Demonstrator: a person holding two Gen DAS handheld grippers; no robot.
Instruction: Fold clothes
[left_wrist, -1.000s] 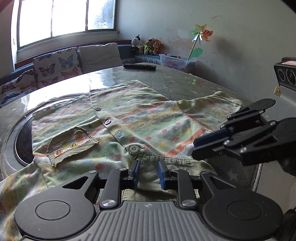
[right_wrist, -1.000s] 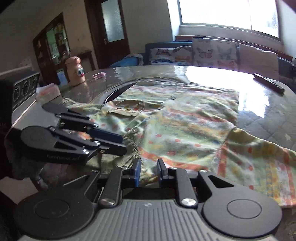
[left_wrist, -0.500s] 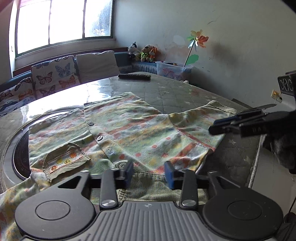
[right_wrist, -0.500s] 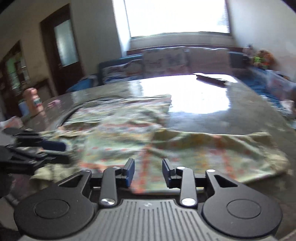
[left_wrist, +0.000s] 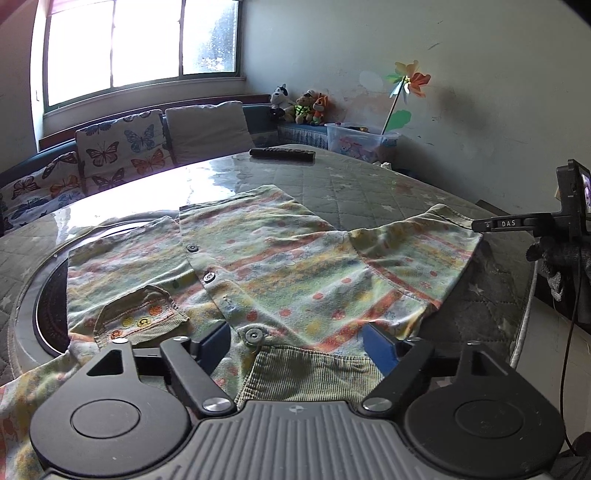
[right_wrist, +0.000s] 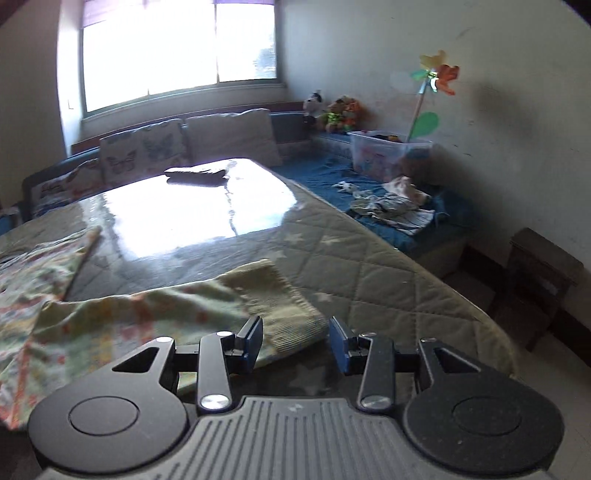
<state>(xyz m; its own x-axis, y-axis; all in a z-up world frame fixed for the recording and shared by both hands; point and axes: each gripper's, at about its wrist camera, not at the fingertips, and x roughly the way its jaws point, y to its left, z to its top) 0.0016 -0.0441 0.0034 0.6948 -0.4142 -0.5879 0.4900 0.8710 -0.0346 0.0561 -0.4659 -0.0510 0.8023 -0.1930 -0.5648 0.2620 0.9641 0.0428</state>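
Table (right_wrist: 388, 280): quilted, shirt (left_wrist: 280, 258) flat.
Left gripper (left_wrist: 301, 341): wide open, empty, over collar (left_wrist: 310, 373).
Right gripper (right_wrist: 295, 338): open, empty; sleeve cuff (right_wrist: 280, 306) straight ahead, nearest.

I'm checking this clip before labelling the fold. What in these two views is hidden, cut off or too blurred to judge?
- Left wrist view: the collar of the striped, dotted child's shirt runs under the gripper body; the left sleeve is cut off at the frame's corner.
- Right wrist view: the ribbed sleeve cuff is motion-blurred, and its near edge hides behind the open right gripper.
- Dark remote control: buttons too small in the left view, lost in window glare in the right.
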